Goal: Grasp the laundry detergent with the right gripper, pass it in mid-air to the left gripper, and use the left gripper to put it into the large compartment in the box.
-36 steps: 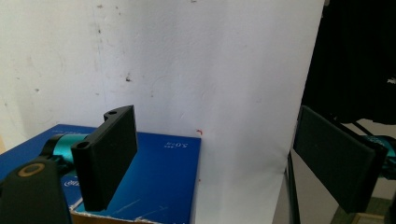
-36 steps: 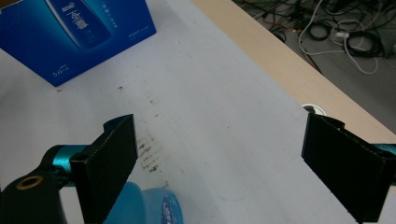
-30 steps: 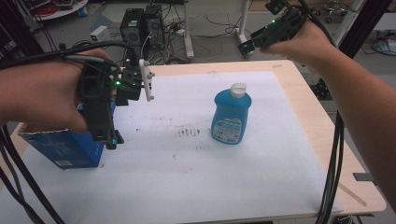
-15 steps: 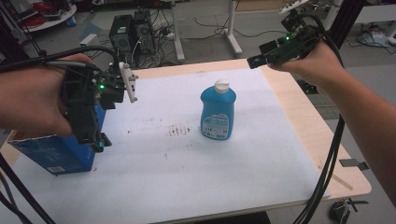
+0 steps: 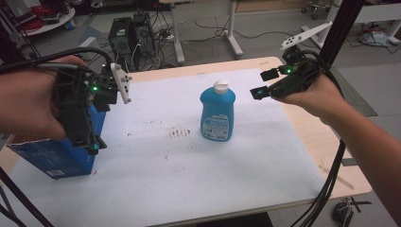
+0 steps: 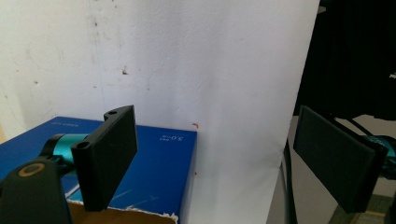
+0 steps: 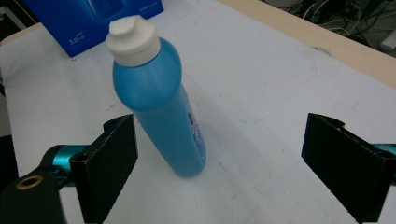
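Blue bottle upright on white mat, right gripper near, fingers apart

Empty, wide-apart tongs frame the upright blue bottle on the white table.

- The upright plastic bottle is bright blue with a white flip cap; its label is pale blue with white areas and fine dark print.
- The cardboard box at the table's left edge is deep blue with small white lettering; its torn edge shows bare brown card in the left gripper view.
- The flat sheet covering the table is white, marked with reddish-brown smudges and small dark specks.
- The wooden table rim is light tan.
- The left gripper is black with teal joints, a green light and a white bracket.
- The right gripper is black, with a green light.
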Demonstrator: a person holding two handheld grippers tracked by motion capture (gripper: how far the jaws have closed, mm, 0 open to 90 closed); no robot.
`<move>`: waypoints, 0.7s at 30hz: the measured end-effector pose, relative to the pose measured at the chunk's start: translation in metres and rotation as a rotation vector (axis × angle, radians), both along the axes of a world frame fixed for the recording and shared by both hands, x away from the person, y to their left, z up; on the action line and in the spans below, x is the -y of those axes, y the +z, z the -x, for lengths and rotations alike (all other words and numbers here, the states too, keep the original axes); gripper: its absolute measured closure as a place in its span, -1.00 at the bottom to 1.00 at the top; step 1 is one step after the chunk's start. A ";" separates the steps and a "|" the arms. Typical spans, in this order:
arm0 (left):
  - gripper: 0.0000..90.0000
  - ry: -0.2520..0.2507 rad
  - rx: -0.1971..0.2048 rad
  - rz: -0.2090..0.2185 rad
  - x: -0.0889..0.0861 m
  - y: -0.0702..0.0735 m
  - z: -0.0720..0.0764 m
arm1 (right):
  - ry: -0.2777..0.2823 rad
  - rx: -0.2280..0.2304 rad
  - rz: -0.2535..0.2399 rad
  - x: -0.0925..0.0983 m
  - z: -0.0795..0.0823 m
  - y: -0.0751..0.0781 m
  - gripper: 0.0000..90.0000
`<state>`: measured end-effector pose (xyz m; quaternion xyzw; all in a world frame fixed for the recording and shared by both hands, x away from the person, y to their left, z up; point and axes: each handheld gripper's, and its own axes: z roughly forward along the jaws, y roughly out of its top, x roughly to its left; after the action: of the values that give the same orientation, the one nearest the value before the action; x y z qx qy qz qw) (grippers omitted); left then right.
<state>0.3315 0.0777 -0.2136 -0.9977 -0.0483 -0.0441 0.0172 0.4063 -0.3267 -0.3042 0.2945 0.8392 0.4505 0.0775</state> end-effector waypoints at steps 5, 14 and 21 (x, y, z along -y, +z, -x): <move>-0.69 -0.001 0.001 0.004 -0.002 0.001 0.001 | 0.020 -0.004 -0.015 -0.002 0.004 -0.011 -0.78; -0.69 0.004 0.005 0.006 -0.005 0.002 0.002 | 0.077 -0.031 -0.062 -0.014 0.012 -0.043 -0.78; -0.69 0.011 0.010 0.007 -0.006 0.004 0.004 | 0.096 -0.056 -0.086 -0.024 0.011 -0.063 -0.78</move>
<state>0.3274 0.0835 -0.2098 -0.9973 -0.0540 -0.0486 0.0140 0.3957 -0.3024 -0.3674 0.2693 0.8341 0.4810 0.0197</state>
